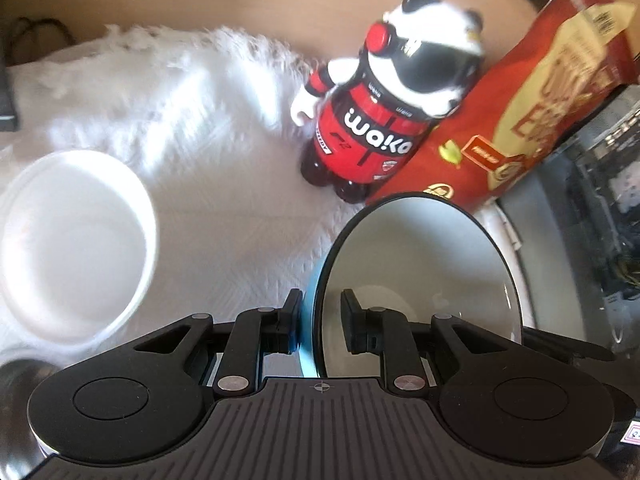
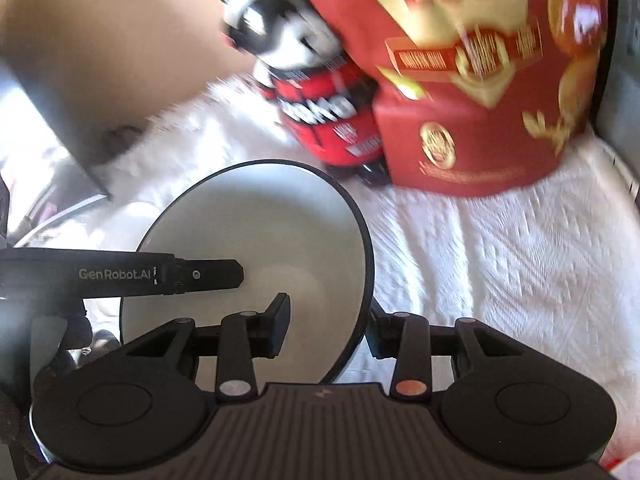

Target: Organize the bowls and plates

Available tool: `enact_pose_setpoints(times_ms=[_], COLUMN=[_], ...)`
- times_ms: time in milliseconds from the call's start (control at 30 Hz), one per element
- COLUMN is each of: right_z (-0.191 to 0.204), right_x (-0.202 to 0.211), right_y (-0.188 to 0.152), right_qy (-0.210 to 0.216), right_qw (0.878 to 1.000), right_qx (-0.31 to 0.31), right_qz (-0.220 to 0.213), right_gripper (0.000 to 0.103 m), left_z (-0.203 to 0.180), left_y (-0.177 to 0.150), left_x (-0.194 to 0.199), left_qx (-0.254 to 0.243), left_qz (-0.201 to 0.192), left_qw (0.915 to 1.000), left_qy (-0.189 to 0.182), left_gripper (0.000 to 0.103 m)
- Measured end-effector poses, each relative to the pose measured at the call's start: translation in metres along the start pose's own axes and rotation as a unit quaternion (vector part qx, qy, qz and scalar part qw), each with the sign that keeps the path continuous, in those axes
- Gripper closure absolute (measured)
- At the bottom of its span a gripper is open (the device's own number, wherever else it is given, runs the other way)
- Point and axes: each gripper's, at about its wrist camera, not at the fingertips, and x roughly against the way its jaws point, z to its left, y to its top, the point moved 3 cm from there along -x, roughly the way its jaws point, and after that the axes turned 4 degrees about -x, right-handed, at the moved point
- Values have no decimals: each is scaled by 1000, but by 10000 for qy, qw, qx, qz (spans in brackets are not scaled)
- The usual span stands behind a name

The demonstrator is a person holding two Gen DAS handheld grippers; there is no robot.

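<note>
A bowl with a grey inside, dark rim and light blue outside (image 1: 420, 280) is held between both grippers above the white cloth. My left gripper (image 1: 318, 320) straddles its left rim, one finger outside and one inside, a small gap on the inner side. My right gripper (image 2: 328, 320) straddles the bowl's (image 2: 256, 248) right rim, jaws wide apart. The left gripper's finger (image 2: 200, 274) reaches over the bowl from the left. A white bowl (image 1: 76, 248) sits on the cloth to the left.
A red and black panda figure (image 1: 384, 120) and a red snack bag (image 1: 532, 108) stand behind the bowl on the white cloth (image 1: 240, 232). A metal bowl edge (image 1: 20, 400) shows at the lower left. A dark device (image 2: 80, 152) lies far left.
</note>
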Motion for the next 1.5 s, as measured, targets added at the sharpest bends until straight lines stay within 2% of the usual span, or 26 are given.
enact_pose_setpoints(times_ms=[133,233,433,567,733,1067,1333,1500], right_z=[17,23,27,22,18,13,17,22], right_x=[28,39,43,31,18,12,15,17], right_y=[-11,-29,-71,-93,-112,-107,-107,-106], right_qy=[250,306,221,146,67,103,-16,-144], right_qw=[9994,9987,9965,9949,9925,9938,9944,9952], right_qx=[208,340,552,463,478,453,537,612], right_qz=[63,216,585,886,1126,1010,913,750], right_gripper=[64,64,64,64,64,63,63,63], left_z=[1,5,13,16,18,20,29,30], left_y=[-27,-55,-100,-115,-119,-113,-116,-119], left_x=[26,33,20,17,16,10,10,11], left_qx=[-133,-173,-205,-394,-533,-461,-142,-125], left_qz=[52,274,769,819,766,788,844,869], left_qw=[9999,9995,9968,9956,9951,9957,9963,9961], left_qy=[9,-63,-7,218,325,182,-24,-31], left_gripper=[81,81,81,81,81,81,83,83])
